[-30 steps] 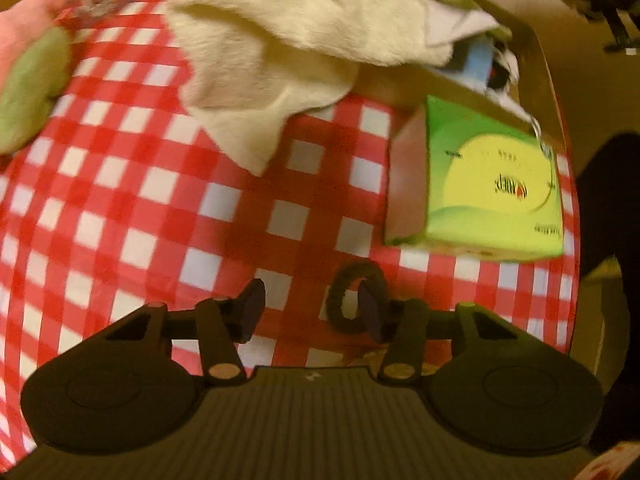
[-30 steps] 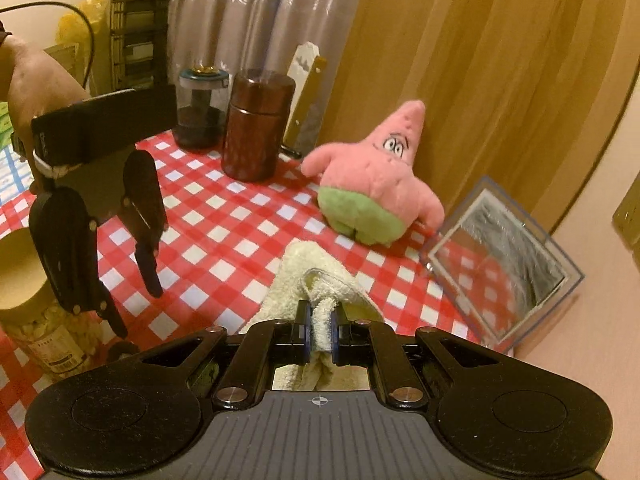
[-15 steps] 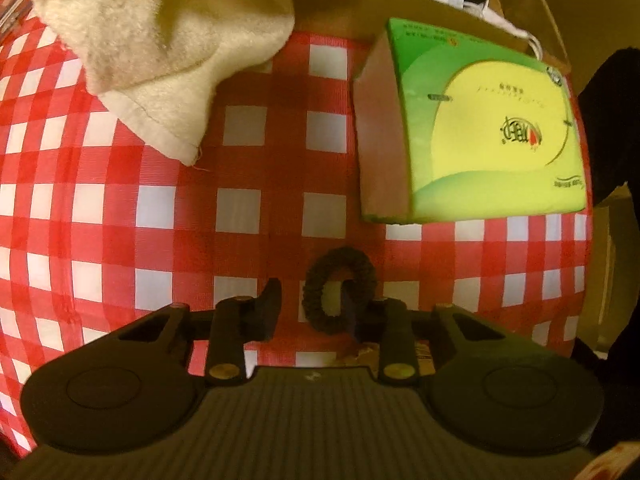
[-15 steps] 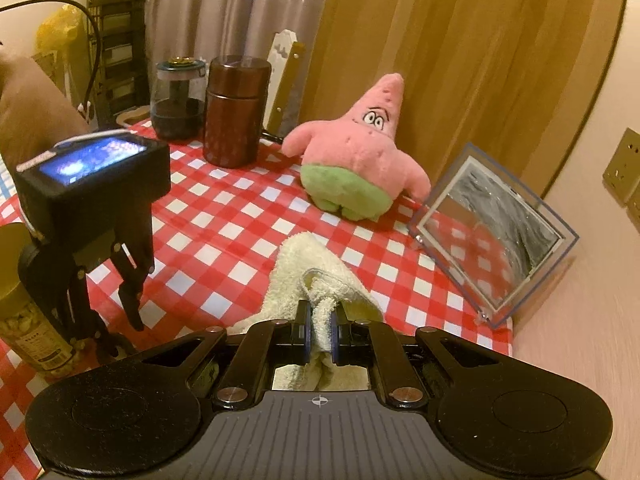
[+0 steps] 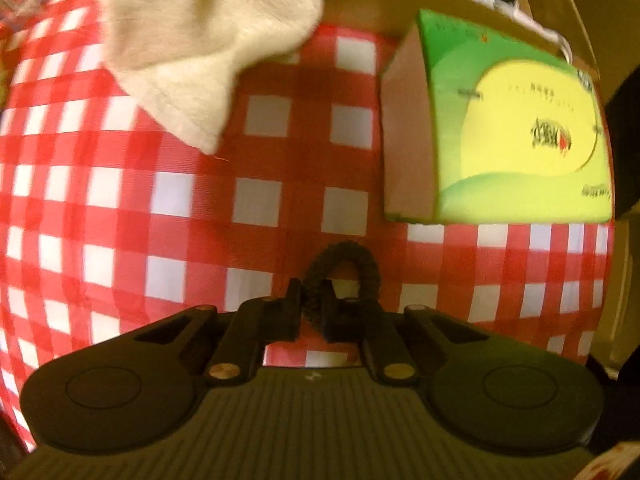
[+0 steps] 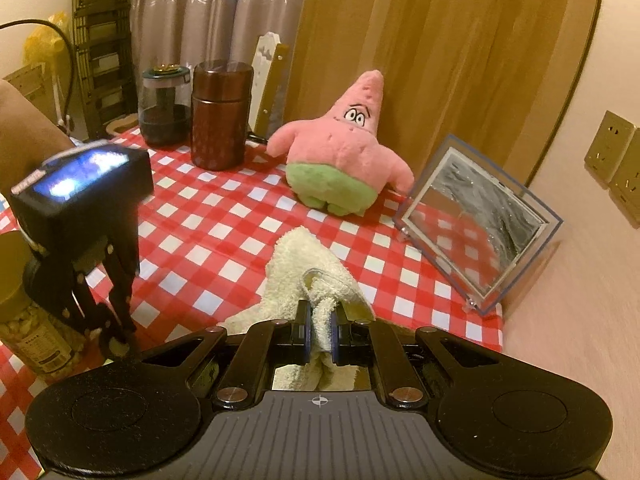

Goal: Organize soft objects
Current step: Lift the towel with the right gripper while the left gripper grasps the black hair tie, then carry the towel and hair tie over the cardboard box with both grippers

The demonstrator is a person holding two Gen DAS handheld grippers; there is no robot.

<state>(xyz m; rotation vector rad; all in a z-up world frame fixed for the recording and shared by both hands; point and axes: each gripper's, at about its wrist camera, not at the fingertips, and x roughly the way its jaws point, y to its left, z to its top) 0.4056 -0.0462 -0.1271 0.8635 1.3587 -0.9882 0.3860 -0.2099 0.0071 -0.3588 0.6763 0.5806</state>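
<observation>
My left gripper (image 5: 311, 309) is shut on a black hair tie (image 5: 347, 265) low over the red checked tablecloth (image 5: 120, 208). In the right wrist view the left gripper (image 6: 106, 330) points down at the table on the left. My right gripper (image 6: 319, 330) is shut on a cream towel (image 6: 304, 264), held up above the cloth. The towel also hangs at the top of the left wrist view (image 5: 208, 40). A pink and green star plush (image 6: 344, 164) sits upright at the back of the table.
A green tissue box (image 5: 504, 140) lies just right of the hair tie. A clear box (image 6: 476, 220) stands tilted at the right table edge. A brown canister (image 6: 221, 114), a glass jar (image 6: 164, 108) and a nut jar (image 6: 32, 320) stand at the left.
My left gripper has closed on the hair tie, which lay beside its right finger before. The right gripper keeps hold of the towel and has shifted slightly.
</observation>
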